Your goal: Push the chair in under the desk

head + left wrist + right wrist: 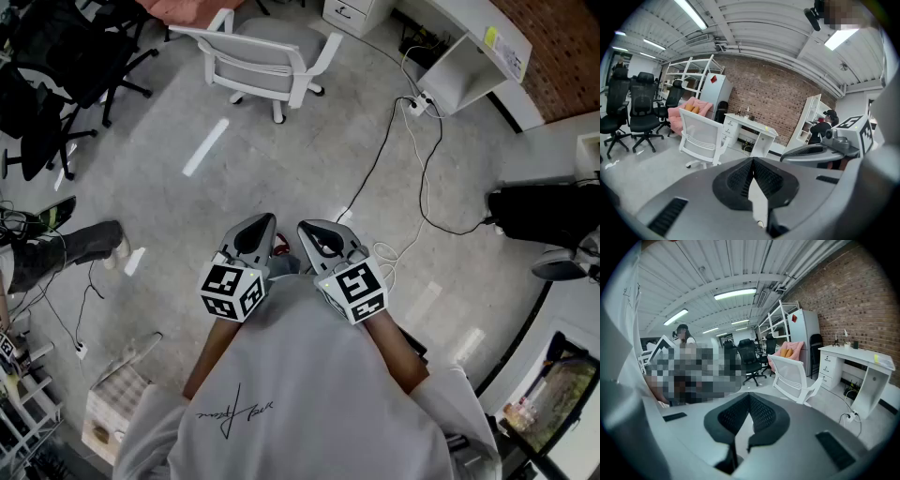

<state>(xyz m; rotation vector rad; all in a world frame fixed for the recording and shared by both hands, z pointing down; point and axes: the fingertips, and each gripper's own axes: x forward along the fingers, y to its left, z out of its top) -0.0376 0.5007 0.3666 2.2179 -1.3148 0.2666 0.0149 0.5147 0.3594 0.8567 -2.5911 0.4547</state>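
White mesh and white plastic make up the chair (pixel 267 56), which stands out on the grey floor (pixel 281 169), well apart from us and turned so that its backrest faces our way. We see the desk (pixel 469 47), also white, beyond the chair and to its right against the brick wall (pixel 773 101). The chair is near the desk but clear of it, with no part of it under the top. A black cable (pixel 424 178) trails over the floor from a power strip (pixel 419 105) at the foot of the desk. Several black office chairs (pixel 47 75) are grouped off to the left. We hold both tools close in front of our white shirt (pixel 300 394), side by side and nearly touching, their marker cubes (pixel 232 291) nearest the body and their tips pointing toward the chair. On the left gripper (pixel 255 234) the jaws are pressed together with nothing between them, and its own view looks past them at the back of the chair. On the right gripper (pixel 323 241) the jaws are likewise closed on nothing, and neither tool touches the chair.
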